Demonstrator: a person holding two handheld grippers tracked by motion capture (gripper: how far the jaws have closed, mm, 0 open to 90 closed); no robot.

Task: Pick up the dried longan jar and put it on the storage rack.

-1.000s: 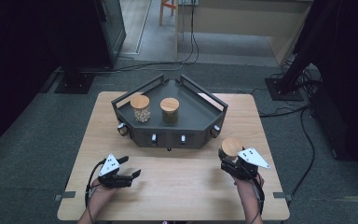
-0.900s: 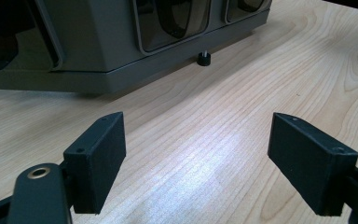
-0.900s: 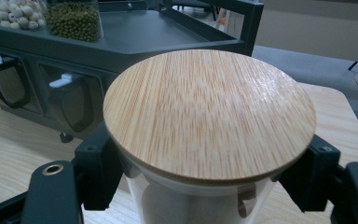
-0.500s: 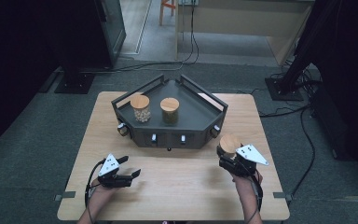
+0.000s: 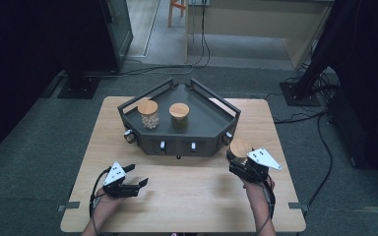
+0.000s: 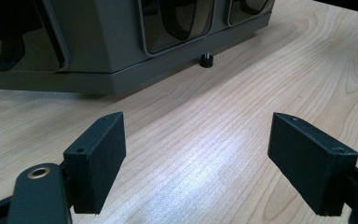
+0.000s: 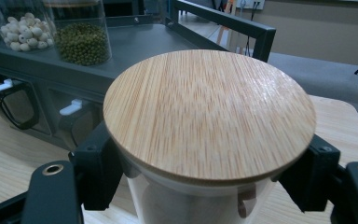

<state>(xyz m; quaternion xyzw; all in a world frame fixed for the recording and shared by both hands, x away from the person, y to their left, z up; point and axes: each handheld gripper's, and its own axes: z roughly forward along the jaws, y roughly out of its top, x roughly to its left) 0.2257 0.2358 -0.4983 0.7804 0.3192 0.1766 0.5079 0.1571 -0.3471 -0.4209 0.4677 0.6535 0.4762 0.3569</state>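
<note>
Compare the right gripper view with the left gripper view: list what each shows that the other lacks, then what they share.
Right gripper view alone: a glass jar with a bamboo lid held between the right gripper jaws, plus two more jars on the dark tray, one of white beads, one of green beans.

Left gripper view alone: the left gripper with jaws wide apart over bare wood, and a small black foot under the tray.

Both: the wooden table and the tray's front wall with its dark windows.
</note>
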